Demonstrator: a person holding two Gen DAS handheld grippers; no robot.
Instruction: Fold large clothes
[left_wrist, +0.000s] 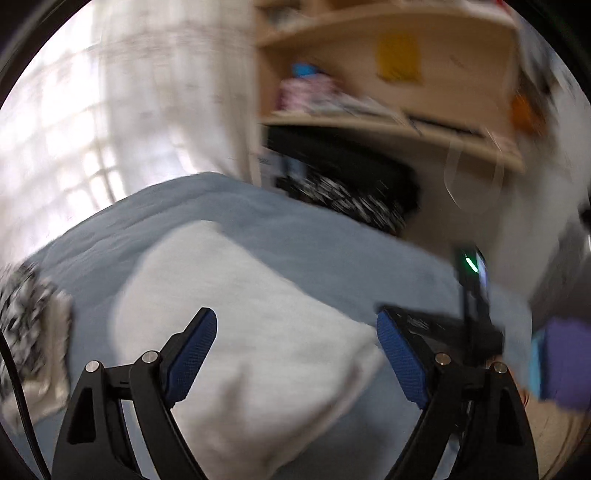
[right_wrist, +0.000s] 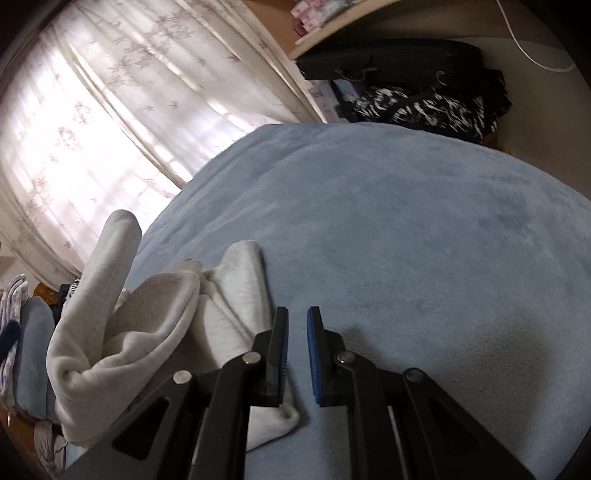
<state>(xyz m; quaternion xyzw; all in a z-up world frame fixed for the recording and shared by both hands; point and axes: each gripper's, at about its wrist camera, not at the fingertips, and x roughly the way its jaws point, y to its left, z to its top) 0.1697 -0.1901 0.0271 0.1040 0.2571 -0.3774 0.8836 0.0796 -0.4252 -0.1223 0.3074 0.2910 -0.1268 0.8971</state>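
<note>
A cream-white fleece garment (left_wrist: 251, 332) lies on the light blue blanket (left_wrist: 295, 236) of a bed. My left gripper (left_wrist: 295, 328) is wide open just above it, its blue pads to either side of the cloth. In the right wrist view the same garment (right_wrist: 147, 317) lies bunched and folded at the left. My right gripper (right_wrist: 297, 325) hovers at its right edge with the jaws a narrow gap apart and nothing between them. The right gripper's black body also shows at the right of the left wrist view (left_wrist: 443, 325). The left wrist view is motion-blurred.
A sheer curtain (right_wrist: 110, 110) covers a bright window behind the bed. A wooden shelf unit (left_wrist: 388, 92) and a black-and-white patterned bag (right_wrist: 421, 107) stand past the bed's far edge. More clothes (right_wrist: 14, 325) are piled at the left.
</note>
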